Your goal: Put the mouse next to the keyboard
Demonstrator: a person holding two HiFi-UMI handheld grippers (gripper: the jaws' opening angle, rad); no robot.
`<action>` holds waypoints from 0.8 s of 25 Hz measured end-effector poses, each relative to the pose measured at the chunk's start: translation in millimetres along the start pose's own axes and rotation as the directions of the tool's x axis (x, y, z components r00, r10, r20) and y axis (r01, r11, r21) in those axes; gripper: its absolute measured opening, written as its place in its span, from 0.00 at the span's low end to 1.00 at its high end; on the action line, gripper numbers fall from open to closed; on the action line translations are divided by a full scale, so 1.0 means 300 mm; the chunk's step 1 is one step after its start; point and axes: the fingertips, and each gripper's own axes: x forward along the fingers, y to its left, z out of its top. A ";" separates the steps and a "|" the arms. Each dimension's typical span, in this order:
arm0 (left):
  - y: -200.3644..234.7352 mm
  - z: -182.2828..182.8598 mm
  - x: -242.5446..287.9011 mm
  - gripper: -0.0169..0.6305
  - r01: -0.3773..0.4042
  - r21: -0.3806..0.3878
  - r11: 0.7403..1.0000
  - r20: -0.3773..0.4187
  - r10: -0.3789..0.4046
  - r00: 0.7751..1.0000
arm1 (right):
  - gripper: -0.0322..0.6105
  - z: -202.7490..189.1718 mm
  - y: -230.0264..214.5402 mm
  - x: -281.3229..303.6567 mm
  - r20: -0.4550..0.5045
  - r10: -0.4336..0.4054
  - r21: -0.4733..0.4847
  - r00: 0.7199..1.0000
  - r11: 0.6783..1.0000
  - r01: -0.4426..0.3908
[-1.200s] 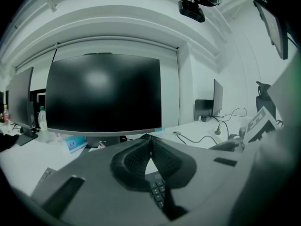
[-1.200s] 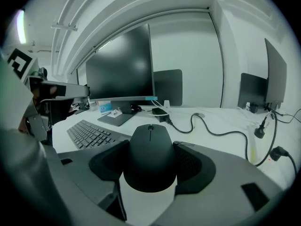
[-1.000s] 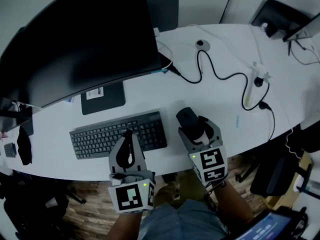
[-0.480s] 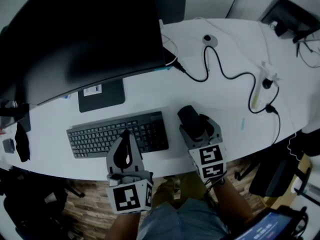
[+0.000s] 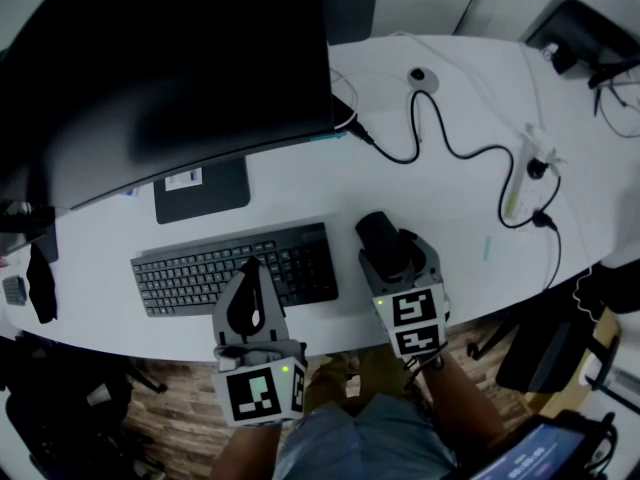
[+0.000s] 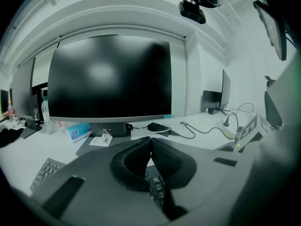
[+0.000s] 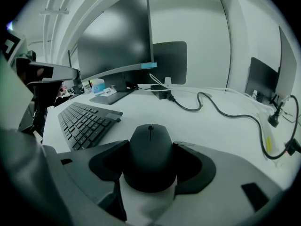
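Note:
A black mouse rests on the white desk, just right of the black keyboard. My right gripper has a jaw on each side of the mouse, and both pads touch its flanks. My left gripper hovers over the keyboard's near right part with its jaw tips together and nothing between them. In the left gripper view, keyboard keys show below the jaws.
A large dark monitor stands behind the keyboard on a flat stand. A black cable snakes across the desk's right half to a white power strip. The desk's near edge runs just under both grippers.
The head view has shifted slightly. Both grippers and the mouse keep their places by the keyboard.

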 end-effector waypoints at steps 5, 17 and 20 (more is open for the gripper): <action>0.002 0.015 -0.013 0.03 0.003 -0.003 1.000 0.014 -0.003 1.000 | 0.55 -0.001 0.008 0.001 0.002 0.014 0.003 1.000 1.000 -0.014; -0.022 0.173 -0.163 0.03 0.040 0.022 0.999 0.145 -0.043 0.988 | 0.58 0.185 0.048 -0.220 0.178 -0.019 0.019 0.984 1.000 0.016; -0.034 0.266 -0.204 0.03 0.056 0.029 0.998 0.224 -0.061 0.973 | 0.52 0.320 0.079 -0.319 0.294 -0.028 0.012 0.955 1.000 0.026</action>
